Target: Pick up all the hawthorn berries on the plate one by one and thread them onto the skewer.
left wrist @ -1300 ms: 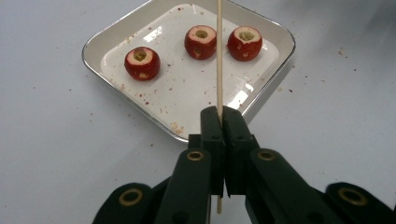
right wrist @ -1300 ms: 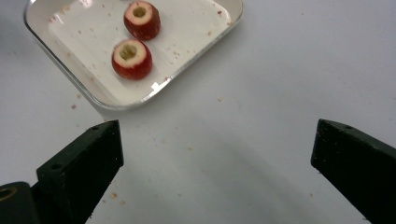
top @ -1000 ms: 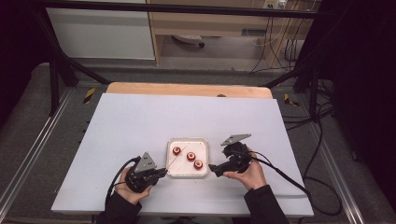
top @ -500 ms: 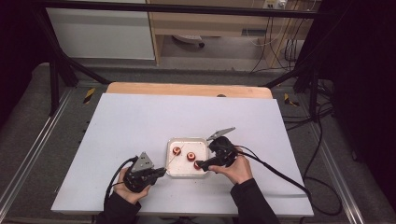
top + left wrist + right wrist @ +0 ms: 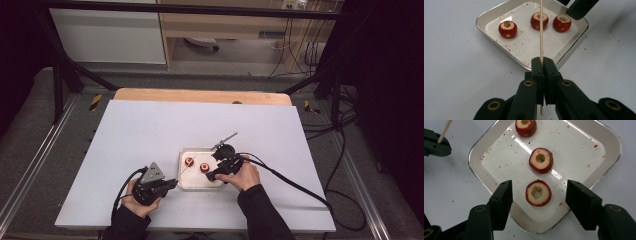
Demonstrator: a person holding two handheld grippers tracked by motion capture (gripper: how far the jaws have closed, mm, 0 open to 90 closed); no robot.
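Since a second ago the right gripper (image 5: 539, 195) has slid in from the tray's right edge to hang over its near corner, and its jaws have just been closing from wide to about half open. Between them sits the nearest cored red fruit (image 5: 538, 193), a hawthorn by the look of it, with clear gaps on both sides, so nothing is gripped yet. The left gripper (image 5: 542, 62) has kept its place just off the tray's left corner, jaws clamped tight on a thin wooden skewer (image 5: 541, 30) that reaches out over the tray toward the middle fruit (image 5: 539, 20).

What worries me is the small, round fruit on a smooth tray: if the pads close off-centre, I'd guess it squirts out sideways or rolls into its neighbour. Squeeze too hard and the hollowed flesh could crush, leaving no clean hole for the skewer. The lower jaw also stands close to the rim and might nudge the light tray.

That shallow white square tray (image 5: 186, 184) holds three cored fruits in a row, apart from each other, the farthest one (image 5: 525, 127) near the far rim, among scattered red crumbs.
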